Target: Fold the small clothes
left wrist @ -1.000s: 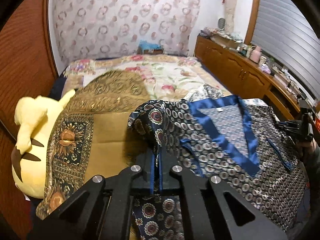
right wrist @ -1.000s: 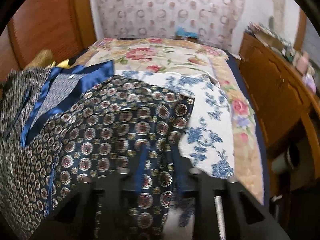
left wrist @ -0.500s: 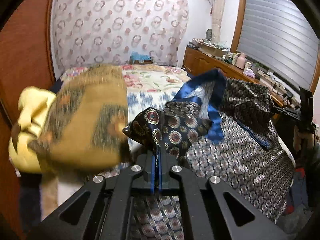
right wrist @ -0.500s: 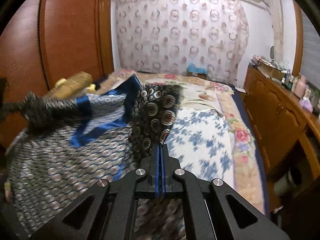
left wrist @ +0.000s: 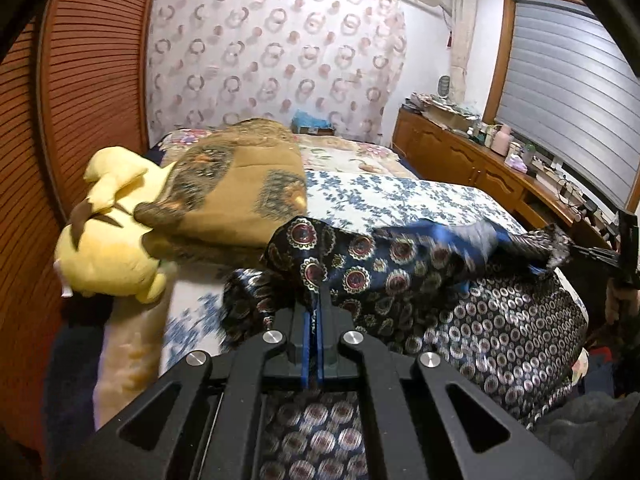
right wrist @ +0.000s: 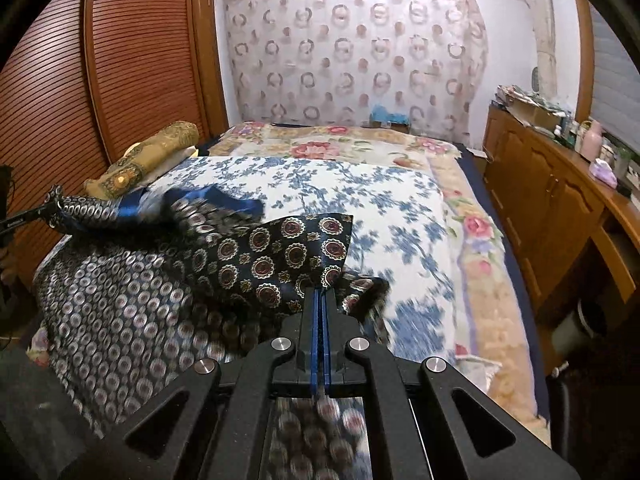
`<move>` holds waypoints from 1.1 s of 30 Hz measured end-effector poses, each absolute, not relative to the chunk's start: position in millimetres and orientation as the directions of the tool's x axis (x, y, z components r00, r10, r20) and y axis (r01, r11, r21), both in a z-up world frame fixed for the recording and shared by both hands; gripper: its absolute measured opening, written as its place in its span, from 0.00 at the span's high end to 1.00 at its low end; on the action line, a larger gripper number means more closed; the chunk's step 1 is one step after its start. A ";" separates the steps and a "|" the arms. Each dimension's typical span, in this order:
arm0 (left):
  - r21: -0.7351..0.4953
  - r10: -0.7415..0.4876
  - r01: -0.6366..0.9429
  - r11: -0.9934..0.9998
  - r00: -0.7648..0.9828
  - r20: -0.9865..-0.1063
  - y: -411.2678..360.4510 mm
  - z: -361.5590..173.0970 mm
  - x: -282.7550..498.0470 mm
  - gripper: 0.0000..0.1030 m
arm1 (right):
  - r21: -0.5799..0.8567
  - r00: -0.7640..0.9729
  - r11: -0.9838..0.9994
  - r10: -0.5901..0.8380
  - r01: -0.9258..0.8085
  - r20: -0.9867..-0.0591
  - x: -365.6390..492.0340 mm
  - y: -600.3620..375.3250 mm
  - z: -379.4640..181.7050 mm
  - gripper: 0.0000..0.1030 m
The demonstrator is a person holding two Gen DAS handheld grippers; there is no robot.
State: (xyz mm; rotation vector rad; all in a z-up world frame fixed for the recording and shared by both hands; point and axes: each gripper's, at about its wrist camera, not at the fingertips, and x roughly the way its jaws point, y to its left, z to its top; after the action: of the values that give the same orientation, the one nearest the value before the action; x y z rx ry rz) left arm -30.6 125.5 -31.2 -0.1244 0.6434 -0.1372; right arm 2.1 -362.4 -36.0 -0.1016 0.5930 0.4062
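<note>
Lifted off the bed since a second ago, the patterned silk garment point(left wrist: 400, 276) now hangs stretched above the blue-flowered sheet point(left wrist: 384, 200). Beside the yellow plush toy point(left wrist: 108, 236), the left gripper point(left wrist: 314, 300) is clamped on one corner; the right gripper point(right wrist: 321, 300) pinches the other.

A yellow plush toy point(left wrist: 108, 248) lies beside a brown patterned cushion point(left wrist: 236, 192) on the floral bedspread point(right wrist: 360, 184).
</note>
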 end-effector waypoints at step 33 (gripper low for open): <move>-0.020 -0.022 0.011 1.000 0.704 -0.710 164.6 -53.2 33.1 0.35 | -0.037 0.760 0.951 0.222 -0.307 -0.611 20.0 -384.0 -33.2 0.58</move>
State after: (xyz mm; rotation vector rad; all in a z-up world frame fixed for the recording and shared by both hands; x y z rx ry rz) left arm 33.1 164.6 -53.2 -0.0150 0.7892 -0.0182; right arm 20.0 -384.0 -33.2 -0.1375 0.6467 0.2887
